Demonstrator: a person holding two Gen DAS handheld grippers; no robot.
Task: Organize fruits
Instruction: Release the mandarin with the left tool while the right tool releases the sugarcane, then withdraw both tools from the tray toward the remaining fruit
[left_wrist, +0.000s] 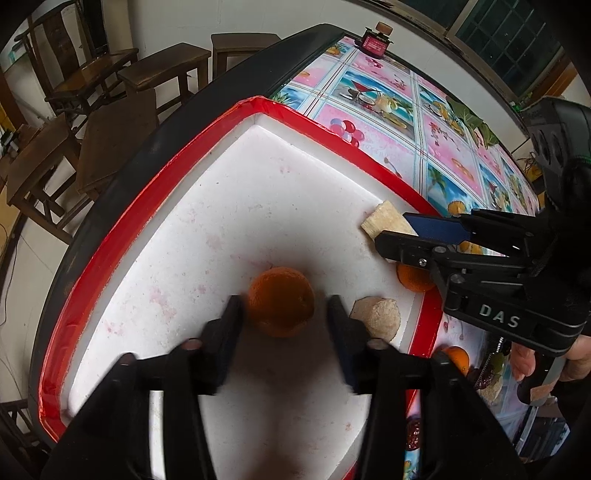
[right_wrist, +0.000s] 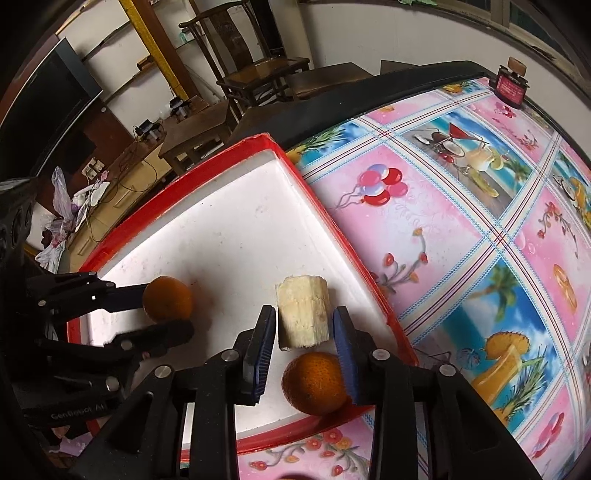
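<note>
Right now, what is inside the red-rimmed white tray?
Inside the tray: two oranges and a pale peeled piece. The left view shows another pale chunk. Parts under the grippers are hidden.

Your left gripper (left_wrist: 284, 314) points steeply down, jaws parted, low in frame; your right gripper (right_wrist: 304, 328) does likewise, jaws narrowly apart, gripping nothing.

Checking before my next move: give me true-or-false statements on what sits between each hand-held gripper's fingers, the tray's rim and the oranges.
An orange lies between the left hand-held gripper's fingers: true.
The tray's rim is blue: false, it is red.
The pale peeled chunk lies on the tablecloth: false, it lies in the tray, between the right hand-held gripper's fingers.
A second orange lies in the tray beside that chunk: true.
</note>
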